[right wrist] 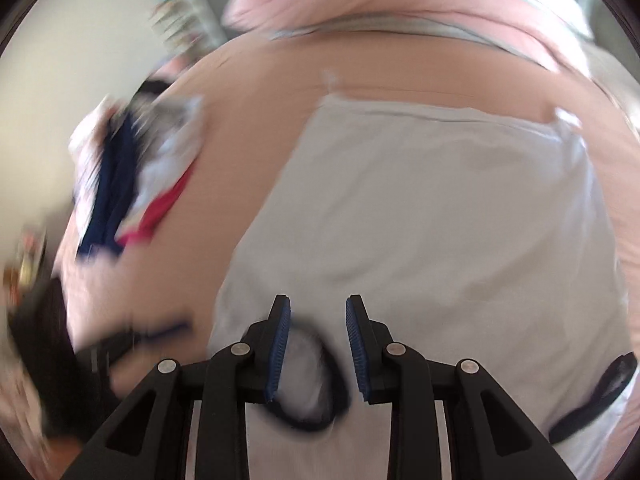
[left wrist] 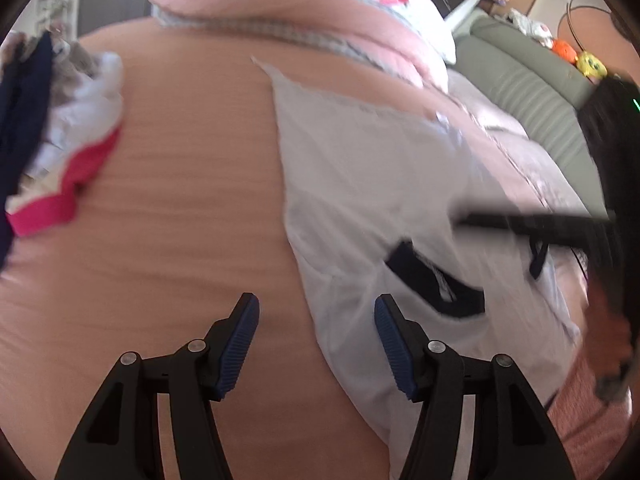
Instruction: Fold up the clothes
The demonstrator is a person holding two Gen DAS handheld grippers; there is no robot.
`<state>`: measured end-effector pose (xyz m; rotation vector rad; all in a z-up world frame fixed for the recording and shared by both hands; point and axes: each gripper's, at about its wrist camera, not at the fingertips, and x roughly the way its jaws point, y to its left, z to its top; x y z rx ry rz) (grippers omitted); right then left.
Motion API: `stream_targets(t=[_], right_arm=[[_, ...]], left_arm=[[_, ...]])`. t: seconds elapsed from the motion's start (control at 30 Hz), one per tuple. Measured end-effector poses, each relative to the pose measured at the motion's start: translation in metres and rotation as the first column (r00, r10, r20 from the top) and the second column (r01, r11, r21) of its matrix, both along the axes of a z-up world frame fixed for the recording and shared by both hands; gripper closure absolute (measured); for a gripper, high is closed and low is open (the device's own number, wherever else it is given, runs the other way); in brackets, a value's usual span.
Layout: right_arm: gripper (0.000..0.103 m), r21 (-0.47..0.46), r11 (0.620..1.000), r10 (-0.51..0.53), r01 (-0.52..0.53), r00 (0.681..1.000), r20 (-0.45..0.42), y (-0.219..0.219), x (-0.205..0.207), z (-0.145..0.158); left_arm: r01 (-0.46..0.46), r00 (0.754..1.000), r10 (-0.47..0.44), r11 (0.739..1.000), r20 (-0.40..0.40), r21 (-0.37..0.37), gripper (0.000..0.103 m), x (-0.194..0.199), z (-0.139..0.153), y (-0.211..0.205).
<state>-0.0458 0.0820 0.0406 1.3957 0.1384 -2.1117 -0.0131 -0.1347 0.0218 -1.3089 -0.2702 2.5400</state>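
Across a peach bed sheet (left wrist: 180,200) a white shirt (right wrist: 420,208) with a dark collar (right wrist: 332,372) lies spread flat, a pink quilt (left wrist: 304,12) bunched beyond it. Left of it sits a heap of clothes (left wrist: 68,128), well apart. Left claw (left wrist: 317,344) gapes wide and empty over the shirt's edge. Right claw (right wrist: 318,348) is parted, straddling the collar without pinching it.

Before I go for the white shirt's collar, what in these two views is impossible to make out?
- Left wrist view: right gripper is a motion-blurred dark streak over the white shirt; its jaws are unreadable.
- Right wrist view: the shirt's dark collar is smeared and partly hidden by the finger pads.
- Both views: the clothes pile is blurred; separate garments cannot be counted.
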Motion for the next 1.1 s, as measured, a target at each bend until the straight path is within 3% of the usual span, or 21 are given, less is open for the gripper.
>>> stream_targets(t=[0.1,0.23,0.4,0.53,0.63,0.8,0.9,1.0,1.1], right_arm=[[0.075,0.106,0.985,0.139,-0.135,0.99,-0.037,-0.015,0.039,-0.009],[0.075,0.176,0.966,0.201,-0.188,0.978,-0.056,-0.036,0.052,-0.028],[0.075,0.191,0.981,0.04,-0.018,0.993,-0.111,-0.038,0.017,-0.029],[0.075,0.242,0.967,-0.036,0.074,0.987,-0.157,-0.021,-0.008,-0.028],[0.075,0.202,0.974,-0.08,0.106,0.987,-0.136,-0.005,-0.013,-0.021],[0.075,0.122,0.99,0.076,-0.064,0.993,-0.094,-0.014,0.023,-0.01],[0.075,0.153,0.976,0.17,-0.155,0.982,-0.086,-0.022,0.046,-0.016],[0.075,0.267,0.961,0.109,-0.076,0.988,-0.11,-0.022,0.036,-0.039],[0.075,0.239,0.968,-0.058,0.081,0.993,-0.101,-0.002,0.006,-0.045]], left_arm=[[-0.054,0.999,0.054,0.999,0.001,0.005,0.046,-0.003,0.002,-0.011],[-0.068,0.998,0.068,0.997,0.013,0.031,0.046,-0.004,0.0,-0.02],[-0.029,0.999,0.029,0.999,0.04,0.015,0.046,-0.001,-0.007,-0.015],[0.023,0.999,-0.024,1.0,0.036,0.017,0.046,0.002,-0.005,-0.006],[0.047,0.998,-0.047,0.999,0.043,0.008,0.046,0.001,-0.006,-0.001],[0.074,0.996,-0.074,0.997,0.058,-0.005,0.046,0.0,-0.01,0.007],[0.065,0.997,-0.064,0.998,0.037,-0.015,0.046,0.001,-0.007,0.009],[0.04,0.998,-0.04,0.999,0.041,-0.007,0.046,0.0,-0.008,0.004],[0.032,0.998,-0.033,0.999,0.044,0.009,0.046,-0.001,-0.008,0.0]])
